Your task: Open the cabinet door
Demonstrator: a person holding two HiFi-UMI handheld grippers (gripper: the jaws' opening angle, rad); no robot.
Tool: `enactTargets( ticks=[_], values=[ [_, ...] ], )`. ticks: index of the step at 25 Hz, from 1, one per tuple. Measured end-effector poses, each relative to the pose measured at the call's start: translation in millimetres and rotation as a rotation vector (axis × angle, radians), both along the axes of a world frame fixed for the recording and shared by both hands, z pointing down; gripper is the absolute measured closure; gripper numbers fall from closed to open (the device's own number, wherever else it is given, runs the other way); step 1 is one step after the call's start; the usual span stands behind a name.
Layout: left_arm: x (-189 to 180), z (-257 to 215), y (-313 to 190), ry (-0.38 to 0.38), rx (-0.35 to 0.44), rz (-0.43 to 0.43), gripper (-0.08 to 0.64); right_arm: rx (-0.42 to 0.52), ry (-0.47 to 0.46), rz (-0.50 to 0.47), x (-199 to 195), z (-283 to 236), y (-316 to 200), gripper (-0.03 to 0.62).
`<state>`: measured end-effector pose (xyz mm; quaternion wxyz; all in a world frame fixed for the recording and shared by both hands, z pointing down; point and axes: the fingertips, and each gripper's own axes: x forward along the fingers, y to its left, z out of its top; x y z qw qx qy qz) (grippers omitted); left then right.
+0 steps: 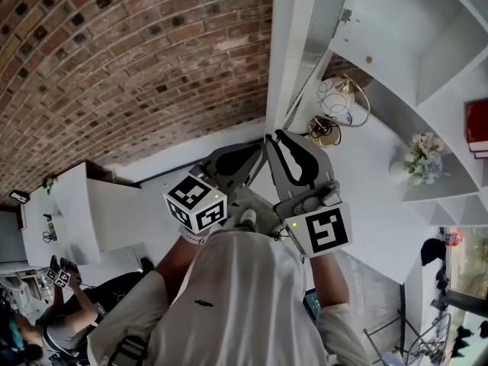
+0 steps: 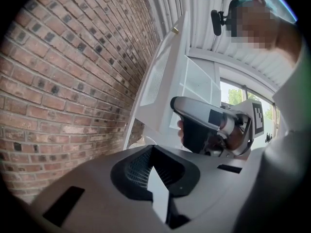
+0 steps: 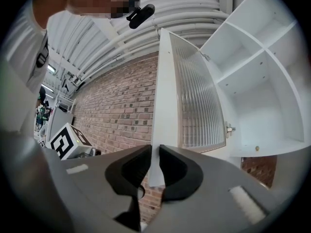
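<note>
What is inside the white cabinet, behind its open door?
Bare white shelves show. The door, held by the right gripper, covers the part beside its hinges.

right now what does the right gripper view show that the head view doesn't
Only the right gripper view: the right claw shut on the edge of the cabinet door. Only the head view: flowers and a red book on the shelves. Both: the door and the brick wall.
</note>
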<state>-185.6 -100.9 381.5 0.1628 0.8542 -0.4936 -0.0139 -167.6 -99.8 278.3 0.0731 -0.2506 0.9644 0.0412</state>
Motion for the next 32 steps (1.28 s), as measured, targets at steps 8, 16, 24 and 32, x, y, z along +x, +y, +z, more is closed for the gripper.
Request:
enactTargets(
  ticks=[8,16,24,32],
  values=[
    [-9,-1,-1,0.001,0.01,-0.006,0.551,-0.003,0.008,-0.041,-23,2,-4,0.531],
    [-10,3,-1,0.011,0.005,-0.002,0.551,0.001,0.027,-0.064,-30,2,-4,0.529],
    [-8,3,-3,0.017,0.007,0.002,0.551,0.0,0.041,-0.082,-31,0,-3,0.529],
    [1,6,-6,0.024,0.004,0.014,0.551,0.03,0.056,-0.083,-26,-5,3,0.531]
  ],
)
